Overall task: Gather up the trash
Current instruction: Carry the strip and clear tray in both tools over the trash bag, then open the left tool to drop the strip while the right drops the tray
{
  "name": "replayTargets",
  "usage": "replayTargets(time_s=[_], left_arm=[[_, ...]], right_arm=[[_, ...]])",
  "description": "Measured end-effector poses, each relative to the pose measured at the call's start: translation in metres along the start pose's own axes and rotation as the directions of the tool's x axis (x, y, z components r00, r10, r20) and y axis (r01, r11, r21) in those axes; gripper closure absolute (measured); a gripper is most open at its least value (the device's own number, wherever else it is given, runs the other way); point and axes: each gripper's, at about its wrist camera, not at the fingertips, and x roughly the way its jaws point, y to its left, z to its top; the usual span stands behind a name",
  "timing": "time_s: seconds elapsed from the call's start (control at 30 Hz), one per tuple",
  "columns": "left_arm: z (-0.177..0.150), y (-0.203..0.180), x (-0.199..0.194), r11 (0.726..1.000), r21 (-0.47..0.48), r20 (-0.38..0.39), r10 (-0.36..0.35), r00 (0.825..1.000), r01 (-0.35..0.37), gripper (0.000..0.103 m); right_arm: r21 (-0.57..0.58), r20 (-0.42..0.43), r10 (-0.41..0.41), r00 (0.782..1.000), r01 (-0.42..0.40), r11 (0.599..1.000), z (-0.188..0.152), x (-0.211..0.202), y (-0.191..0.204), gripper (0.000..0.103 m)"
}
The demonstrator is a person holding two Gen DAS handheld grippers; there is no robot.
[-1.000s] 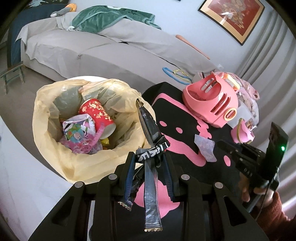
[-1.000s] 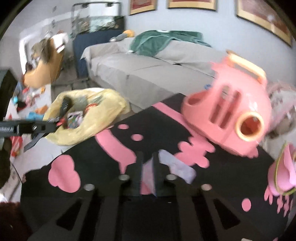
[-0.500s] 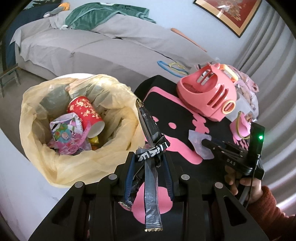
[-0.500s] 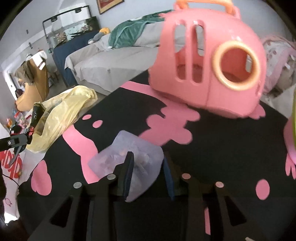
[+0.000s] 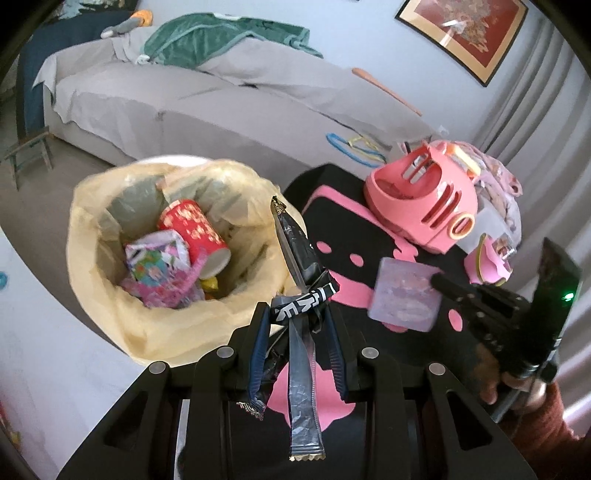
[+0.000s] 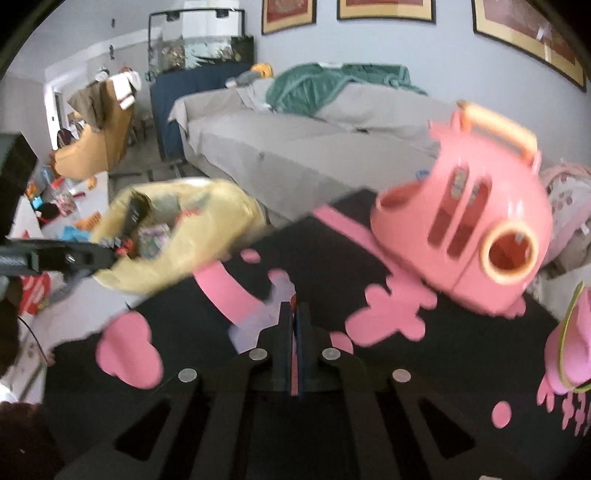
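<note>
The left gripper is clamped on a bundle of dark, crinkled wrappers. One black wrapper pokes up and forward past the fingertips, and a grey strip hangs down between the fingers. Just beyond and to the left of this gripper stands a bin lined with a yellow bag. Inside it lie a red paper cup on its side and a colourful crumpled packet.

The right gripper has its fingers pressed nearly together on a pale lilac wrapper. In the left camera, the wrapper shows as a flat, translucent square held at that gripper's tip, raised over the table. The right hand, in a dark red sleeve, grips the handle at the lower right.

Under both grippers is a black table with pink blotches. Farther back on it sits a pink plastic carrier with slots, a round hole and an orange handle. To its right sits a smaller pink toy.

Behind the table runs a long grey sofa with a green blanket thrown over its back. Framed pictures hang on the pale wall. The right camera view is blurred.
</note>
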Motion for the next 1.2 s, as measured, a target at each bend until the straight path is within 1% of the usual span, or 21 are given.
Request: replayTargets(time_s=[0.1,0.2,0.37,0.5,0.7,0.8,0.93,1.0,1.03,1.07,1.13,1.2], left_arm=[[0.007,0.001,-0.015,0.999,0.021,0.039,0.026,0.999,-0.026,0.072],[0.016,0.005,-0.033,0.998,0.033,0.081,0.050,0.995,-0.053,0.072],[0.032,0.011,-0.057,0.993,0.051,0.148,0.097,0.984,-0.106,0.072],[0.039,0.019,-0.065,0.989,0.048,0.163,0.132,0.978,-0.142,0.072],[0.044,0.040,-0.063,0.988,0.023,0.154,0.150,0.977,-0.156,0.072],[0.047,0.052,-0.053,0.988,0.004,0.134,0.149,0.980,-0.151,0.072],[0.049,0.069,-0.031,0.992,-0.026,0.096,0.125,0.987,-0.123,0.072],[0.051,0.075,-0.016,0.995,-0.036,0.069,0.099,0.993,-0.097,0.070],[0.052,0.079,-0.008,0.996,-0.042,0.048,0.080,0.996,-0.078,0.068],[0.052,0.082,-0.001,0.996,-0.049,0.033,0.074,0.997,-0.072,0.059],[0.052,0.087,0.008,0.995,-0.061,0.019,0.075,0.997,-0.074,0.049],[0.051,0.093,0.015,0.995,-0.080,0.014,0.069,0.998,-0.067,0.049]], right_arm=[[-0.015,0.032,0.017,0.999,-0.017,1.000,0.016,-0.015,0.008,0.102],[-0.056,0.076,0.034,0.997,-0.030,0.998,0.039,-0.028,0.022,0.102],[-0.109,0.135,0.066,0.989,-0.051,0.993,0.072,-0.036,0.046,0.102],[-0.155,0.178,0.097,0.979,-0.069,0.985,0.097,-0.034,0.068,0.102],[-0.187,0.177,0.136,0.975,-0.102,0.977,0.120,-0.011,0.089,0.102],[-0.196,0.159,0.149,0.976,-0.117,0.974,0.127,0.003,0.096,0.102],[-0.203,0.129,0.152,0.980,-0.124,0.971,0.129,0.024,0.100,0.102],[-0.200,0.109,0.151,0.982,-0.127,0.971,0.129,0.036,0.099,0.102],[-0.195,0.099,0.151,0.983,-0.130,0.972,0.126,0.041,0.098,0.102],[-0.190,0.087,0.153,0.984,-0.135,0.973,0.125,0.048,0.097,0.102],[-0.182,0.066,0.153,0.986,-0.139,0.973,0.124,0.059,0.095,0.102],[-0.172,0.044,0.154,0.987,-0.144,0.975,0.122,0.071,0.092,0.102]])
